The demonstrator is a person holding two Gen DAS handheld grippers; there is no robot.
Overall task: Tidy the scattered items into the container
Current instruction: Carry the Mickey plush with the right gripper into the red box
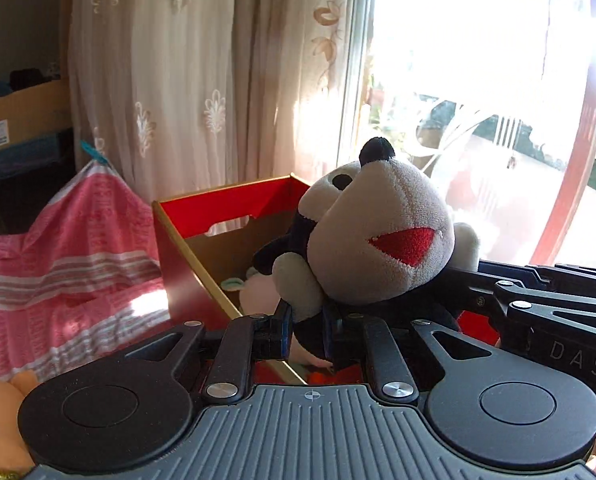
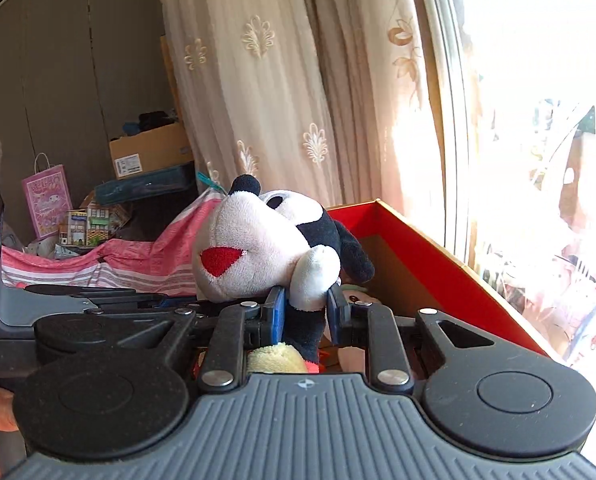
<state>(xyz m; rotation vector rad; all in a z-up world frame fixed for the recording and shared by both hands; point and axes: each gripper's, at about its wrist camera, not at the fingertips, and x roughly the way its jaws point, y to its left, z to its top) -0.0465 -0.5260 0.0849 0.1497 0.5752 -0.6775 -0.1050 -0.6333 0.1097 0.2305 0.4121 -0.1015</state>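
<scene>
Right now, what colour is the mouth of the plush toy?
Red, on the plush toy; clearest in the right wrist view.

Strong daylight is pouring through a large glass window (image 1: pixel 478 80), washing out the view beyond it. Just left of the window a sheer cream curtain with embroidered leaf motifs (image 1: pixel 201 80) is hanging in long folds. Further left of the window, a brown cardboard box with a white label (image 2: pixel 147 152) is sitting on a dark teal case (image 2: pixel 145 188) against a dim grey-brown wall (image 2: pixel 65 72). Below them a pink-and-white striped woven cloth (image 1: pixel 65 256) is lying draped, catching a patch of sun.
</scene>
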